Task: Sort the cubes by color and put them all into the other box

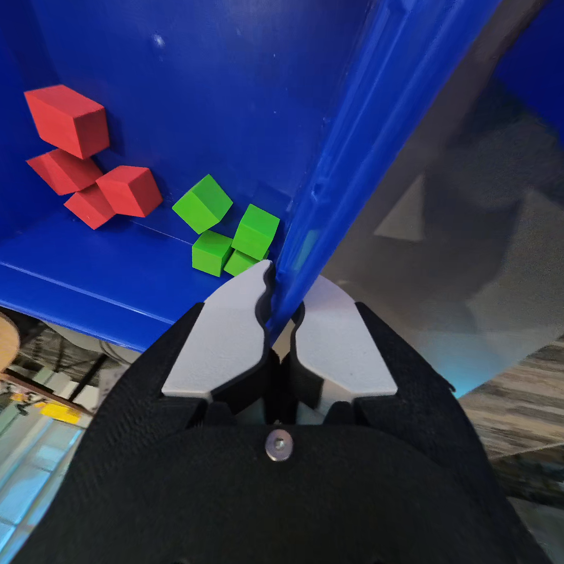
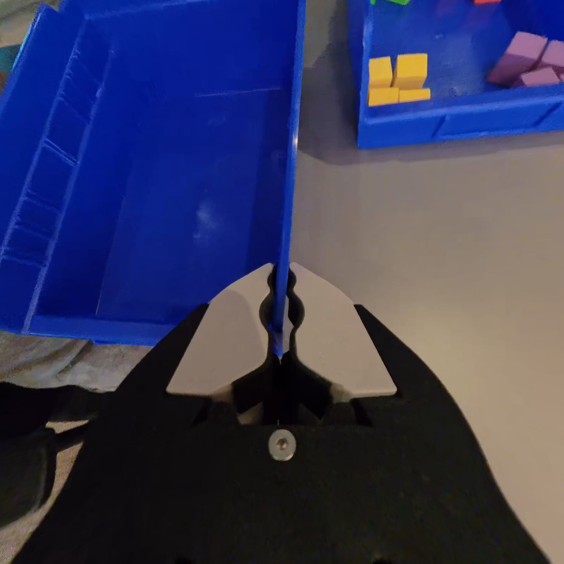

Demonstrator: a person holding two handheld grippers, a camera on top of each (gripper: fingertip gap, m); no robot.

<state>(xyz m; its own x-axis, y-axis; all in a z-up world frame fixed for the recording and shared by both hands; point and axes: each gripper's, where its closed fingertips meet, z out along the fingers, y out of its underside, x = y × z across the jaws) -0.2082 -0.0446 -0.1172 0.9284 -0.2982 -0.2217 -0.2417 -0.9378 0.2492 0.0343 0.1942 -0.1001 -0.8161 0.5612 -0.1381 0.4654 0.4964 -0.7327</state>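
In the left wrist view my left gripper [image 1: 290, 274] is shut on the side wall [image 1: 351, 152] of a blue bin, one finger inside and one outside. The bin looks tilted. Several red cubes [image 1: 91, 158] and several green cubes [image 1: 225, 229] are piled along its lower inner edge, and the green ones lie just beyond my left fingertip. In the right wrist view my right gripper [image 2: 281, 265] is shut on the thin right wall [image 2: 294, 137] of a blue bin [image 2: 168, 152] whose inside shows nothing.
A second blue bin [image 2: 457, 122] stands on the grey tabletop [image 2: 427, 244] at the upper right, holding several yellow cubes [image 2: 396, 79] and purple cubes [image 2: 531, 61]. Bits of green and red show at its far edge. The left wrist view shows blurred room clutter below the bin.
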